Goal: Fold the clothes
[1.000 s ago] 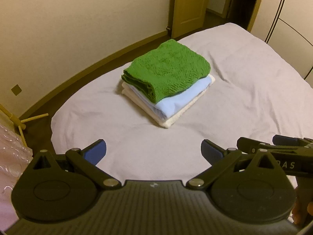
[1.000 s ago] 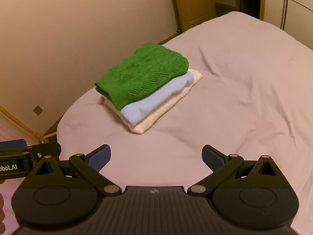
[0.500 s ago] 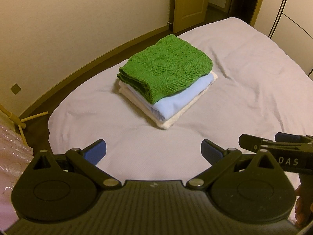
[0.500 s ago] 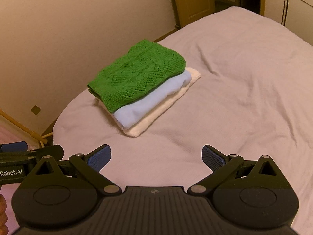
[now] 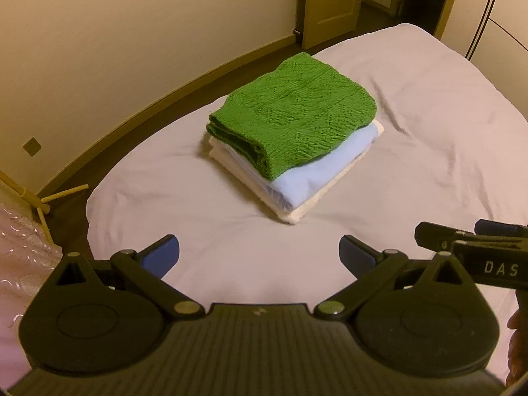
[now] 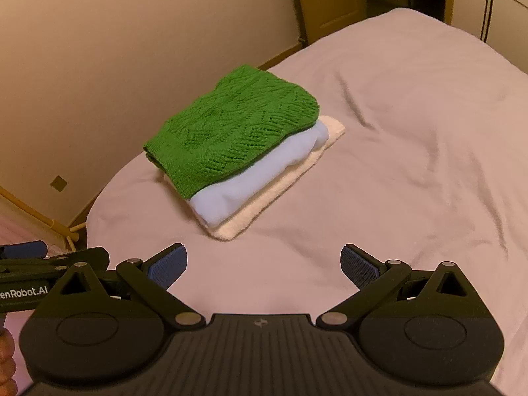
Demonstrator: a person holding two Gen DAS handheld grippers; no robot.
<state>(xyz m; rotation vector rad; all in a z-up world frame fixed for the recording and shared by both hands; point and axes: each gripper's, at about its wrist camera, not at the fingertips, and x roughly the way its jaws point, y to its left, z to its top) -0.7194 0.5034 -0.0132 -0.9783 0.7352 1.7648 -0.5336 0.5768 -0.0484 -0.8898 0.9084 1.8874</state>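
Since a second ago both cameras have drawn closer to the stack, which now fills more of each view; the clothes themselves lie as they did.

The bed (image 5: 429,151), under a pale, lightly wrinkled sheet, takes up most of both views. Its near-left corner rounds off close to the wall (image 5: 115,49), with a strip of dark floor (image 5: 138,132) between. To the right of the stack the sheet runs broad and bare toward the far end.

The stack sits left of the bed's middle, turned at an angle. A cream towel (image 6: 283,191) lies at the bottom, its edges showing past the layers above. A light blue garment (image 6: 237,194) lies on it, and a green knit sweater (image 6: 231,132), folded, lies on top with its folded edge toward the wall.

The left claw (image 5: 259,254) hovers over bare sheet short of the stack, spread wide and empty, touching nothing. The right claw (image 6: 264,262) hovers beside it likewise, gaping wide with nothing between its blue pads (image 6: 359,269).
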